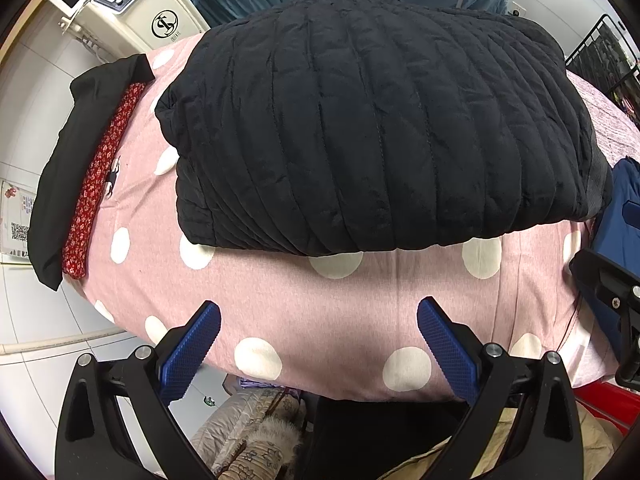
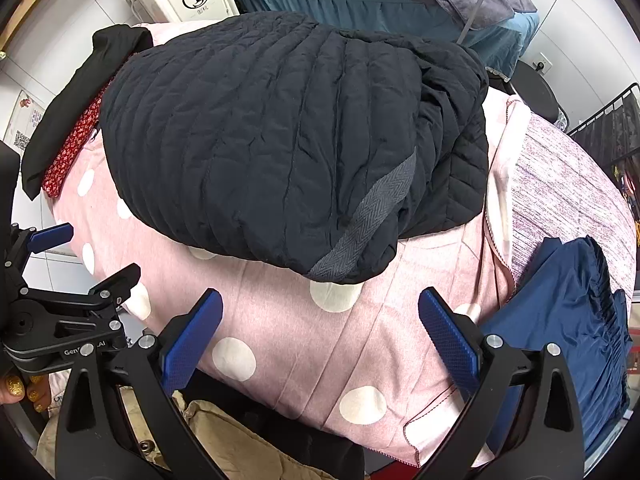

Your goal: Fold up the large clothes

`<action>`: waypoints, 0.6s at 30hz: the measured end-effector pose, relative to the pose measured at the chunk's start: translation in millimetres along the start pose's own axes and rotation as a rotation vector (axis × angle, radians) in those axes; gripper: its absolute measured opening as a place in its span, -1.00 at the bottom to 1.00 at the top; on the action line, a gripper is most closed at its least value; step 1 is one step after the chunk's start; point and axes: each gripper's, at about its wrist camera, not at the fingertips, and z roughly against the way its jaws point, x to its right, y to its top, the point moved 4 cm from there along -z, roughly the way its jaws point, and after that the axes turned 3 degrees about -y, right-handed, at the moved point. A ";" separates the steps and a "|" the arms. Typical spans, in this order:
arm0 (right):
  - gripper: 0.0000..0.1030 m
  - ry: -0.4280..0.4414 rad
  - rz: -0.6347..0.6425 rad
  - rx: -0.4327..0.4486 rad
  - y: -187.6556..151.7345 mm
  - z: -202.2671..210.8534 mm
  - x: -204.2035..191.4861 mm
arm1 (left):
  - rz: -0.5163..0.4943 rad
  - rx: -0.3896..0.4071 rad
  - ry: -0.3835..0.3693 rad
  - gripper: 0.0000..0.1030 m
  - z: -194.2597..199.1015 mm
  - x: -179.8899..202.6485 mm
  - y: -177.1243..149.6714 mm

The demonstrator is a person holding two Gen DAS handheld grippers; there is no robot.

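A black quilted jacket (image 1: 380,128) (image 2: 280,140) lies folded into a thick block on the pink polka-dot cover (image 1: 320,320) (image 2: 340,340). A grey herringbone strip (image 2: 368,220) shows on its near right corner. My left gripper (image 1: 319,340) hovers open over the cover, just short of the jacket's near edge, nothing between its blue pads. My right gripper (image 2: 320,340) is likewise open and empty, below the jacket's near right corner. The left gripper (image 2: 60,280) also shows at the left edge of the right wrist view.
A black garment with a red floral lining (image 1: 92,168) (image 2: 68,148) lies at the far left. A blue garment (image 2: 568,320) (image 1: 620,216) rests at the right edge. Behind stand a white machine (image 1: 132,4) and a teal-skirted bed (image 2: 380,4). A beige garment (image 2: 224,440) lies below.
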 end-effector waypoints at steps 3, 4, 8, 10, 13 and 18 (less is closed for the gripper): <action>0.88 0.000 -0.002 -0.001 -0.5 -0.6 -0.1 | -0.003 -0.002 0.000 0.88 -0.6 0.4 0.7; 0.88 0.000 -0.002 -0.001 -0.8 -1.0 0.0 | -0.004 -0.003 0.001 0.88 -0.8 0.7 0.7; 0.88 0.001 -0.004 0.000 -2.1 -1.4 0.7 | -0.011 -0.002 0.001 0.88 -0.5 2.2 1.6; 0.88 0.000 -0.006 -0.001 -3.2 -1.8 1.7 | -0.014 -0.002 0.002 0.88 -0.2 3.0 1.8; 0.88 0.001 -0.007 -0.002 -3.6 -2.0 2.4 | -0.017 -0.003 0.002 0.88 0.1 4.1 1.8; 0.88 0.001 -0.005 -0.002 -3.6 -2.1 2.8 | -0.020 -0.004 0.002 0.88 0.0 4.2 2.2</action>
